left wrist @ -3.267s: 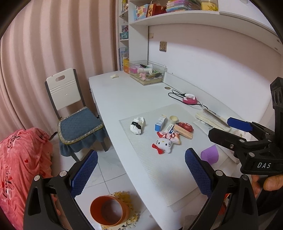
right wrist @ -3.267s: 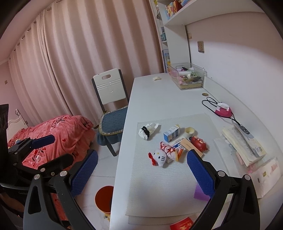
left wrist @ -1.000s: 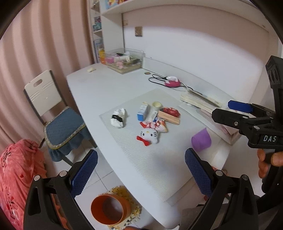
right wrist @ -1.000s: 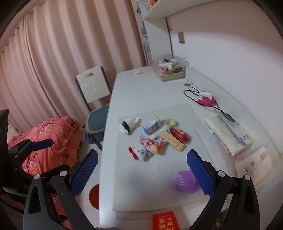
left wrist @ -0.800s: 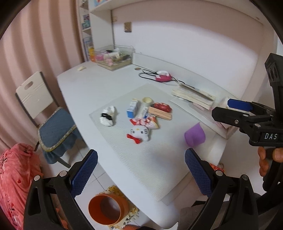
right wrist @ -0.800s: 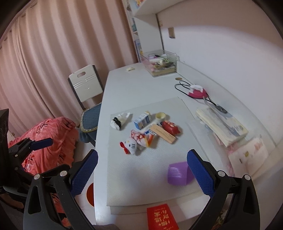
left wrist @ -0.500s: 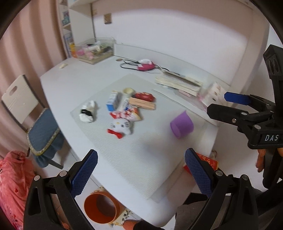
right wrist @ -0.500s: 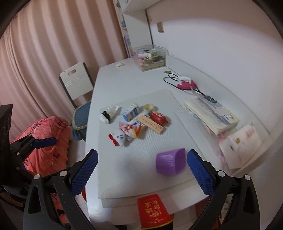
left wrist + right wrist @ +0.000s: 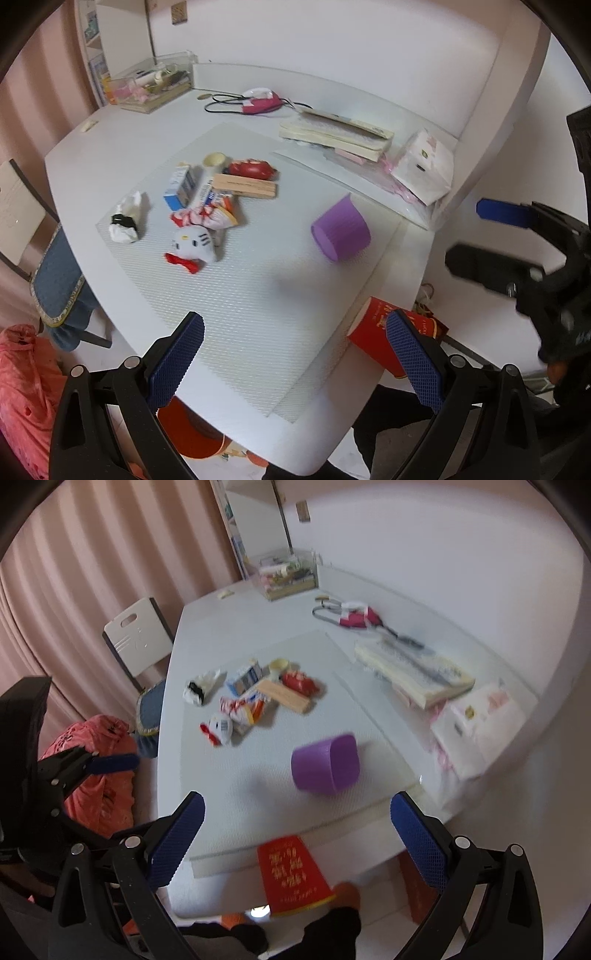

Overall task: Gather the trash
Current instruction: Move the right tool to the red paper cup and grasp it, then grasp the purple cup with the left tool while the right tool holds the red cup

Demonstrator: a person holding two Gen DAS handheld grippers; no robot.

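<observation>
A white mat [image 9: 258, 295] on the desk holds a crumpled tissue [image 9: 126, 219], a small blue carton [image 9: 181, 185], snack wrappers [image 9: 208, 216], a red packet [image 9: 250, 168], a wooden block [image 9: 245, 185], a Hello Kitty plush [image 9: 192, 243] and a purple cup [image 9: 341, 229] on its side. These also show in the right wrist view, the tissue [image 9: 201, 686] and the cup [image 9: 327, 762] among them. An orange bin [image 9: 188, 432] stands on the floor under the desk edge. My left gripper [image 9: 295, 363] and right gripper [image 9: 297, 836] are both open and empty, above the near desk edge.
A red paper bag [image 9: 291, 875] stands on the floor by the desk. Books [image 9: 332, 131], a tissue pack [image 9: 424, 173], a pink corded device [image 9: 260, 103] and a clear organiser box [image 9: 147, 88] lie along the wall. A chair [image 9: 138, 642] stands at the left.
Both grippers have swung right and closer over the desk, so the purple cup and near edge now sit nearer the centre. Nothing on the desk has moved; both grippers stay open.
</observation>
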